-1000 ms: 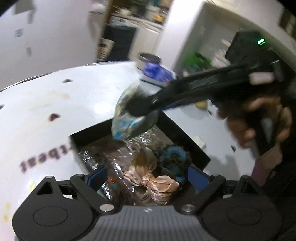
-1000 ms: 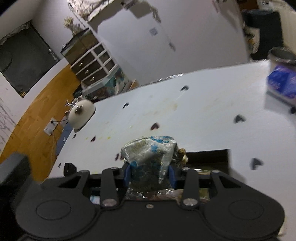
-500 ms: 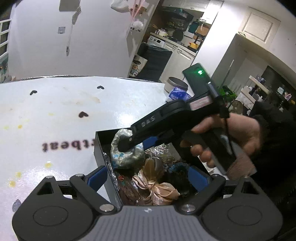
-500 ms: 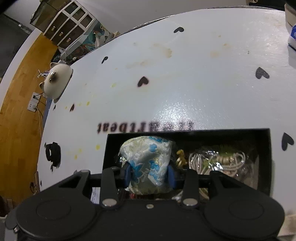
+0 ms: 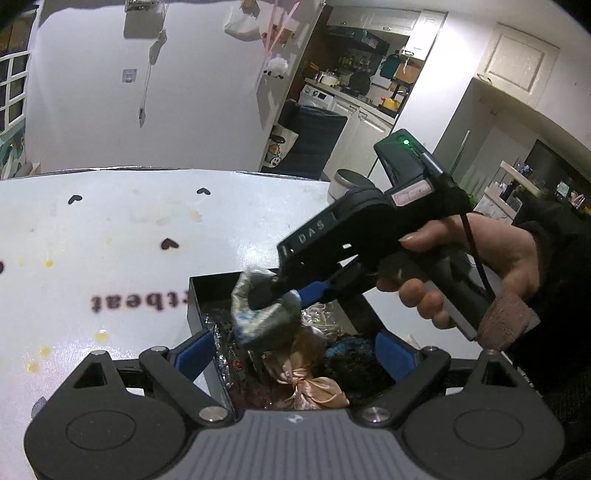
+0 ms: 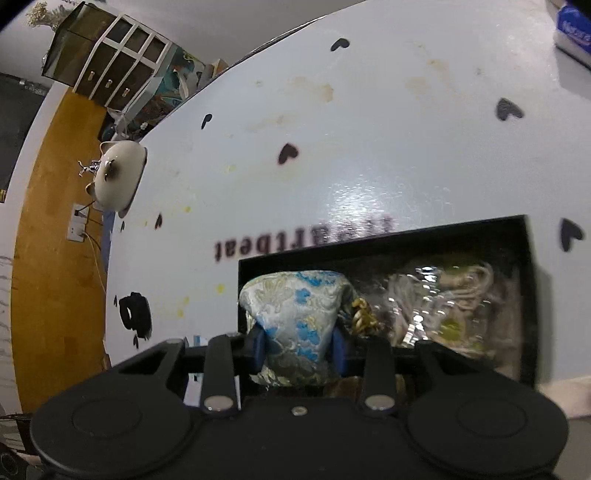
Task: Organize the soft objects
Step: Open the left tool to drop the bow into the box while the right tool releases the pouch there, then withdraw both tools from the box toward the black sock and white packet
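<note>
A round white table (image 6: 369, 155) printed with small black hearts and dark lettering holds a shallow black rectangular box (image 6: 369, 248), seen from two cameras mounted on handheld grippers. The right gripper (image 6: 298, 343), black with blue pads, is held by a person's hand (image 5: 480, 266) and angles down over the near-left end of the box. Its jaws are closing on a small silky brocade pouch (image 6: 295, 314), pale silver-green with bright blue flowers, which sits squeezed between the two pads and hangs just above the box's contents. Beside the pouch in the box lie a small gold-coloured trinket (image 6: 364, 317), a clear crinkly plastic bag of pale cords (image 6: 450, 306), a peach satin bow (image 5: 306, 373) and a dark teal fuzzy item (image 5: 351, 350). The left gripper (image 5: 291, 354) hovers over the near edge of the box with its blue-padded jaws spread wide and gripping nothing. A blue and white packet (image 6: 574, 27) rests at the table's far edge.
</note>
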Action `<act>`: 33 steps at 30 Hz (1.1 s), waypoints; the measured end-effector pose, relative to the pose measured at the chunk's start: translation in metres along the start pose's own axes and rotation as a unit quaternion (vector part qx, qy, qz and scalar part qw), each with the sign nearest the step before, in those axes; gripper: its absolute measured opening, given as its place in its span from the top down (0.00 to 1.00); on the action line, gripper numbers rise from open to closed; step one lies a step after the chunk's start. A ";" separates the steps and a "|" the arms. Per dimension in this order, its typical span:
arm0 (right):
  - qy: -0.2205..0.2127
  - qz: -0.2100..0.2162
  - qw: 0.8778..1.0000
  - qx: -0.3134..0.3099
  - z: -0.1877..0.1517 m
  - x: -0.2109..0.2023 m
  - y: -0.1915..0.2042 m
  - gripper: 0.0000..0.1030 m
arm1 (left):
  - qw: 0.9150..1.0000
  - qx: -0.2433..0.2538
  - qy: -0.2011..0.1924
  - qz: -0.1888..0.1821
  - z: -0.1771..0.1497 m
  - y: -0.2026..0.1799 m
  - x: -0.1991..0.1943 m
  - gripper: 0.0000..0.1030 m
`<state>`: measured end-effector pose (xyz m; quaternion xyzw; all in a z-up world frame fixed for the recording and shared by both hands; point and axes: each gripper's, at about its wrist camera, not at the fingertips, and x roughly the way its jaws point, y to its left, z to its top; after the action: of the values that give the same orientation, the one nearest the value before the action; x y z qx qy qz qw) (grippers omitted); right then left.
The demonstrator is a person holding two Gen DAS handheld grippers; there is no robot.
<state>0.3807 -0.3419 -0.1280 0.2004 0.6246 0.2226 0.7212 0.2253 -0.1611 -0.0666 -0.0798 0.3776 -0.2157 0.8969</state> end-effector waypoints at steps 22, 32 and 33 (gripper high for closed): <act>-0.047 -0.034 0.995 -0.082 -0.013 -0.003 0.029 0.27 | 0.999 -0.007 -0.013 0.030 0.001 -0.002 -0.010 0.02; -0.145 -0.015 0.987 -0.075 -0.064 -0.085 0.004 0.24 | 0.999 -0.012 -0.027 0.037 0.002 -0.008 -0.014 0.00; -0.157 -0.017 0.984 -0.079 -0.070 -0.092 0.002 0.24 | 0.999 -0.012 -0.028 0.038 0.001 -0.009 -0.015 0.00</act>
<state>0.2997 -0.3914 -0.0621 0.1646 0.4873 0.2243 0.8277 0.2135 -0.1625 -0.0533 -0.0826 0.3576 -0.1745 0.9137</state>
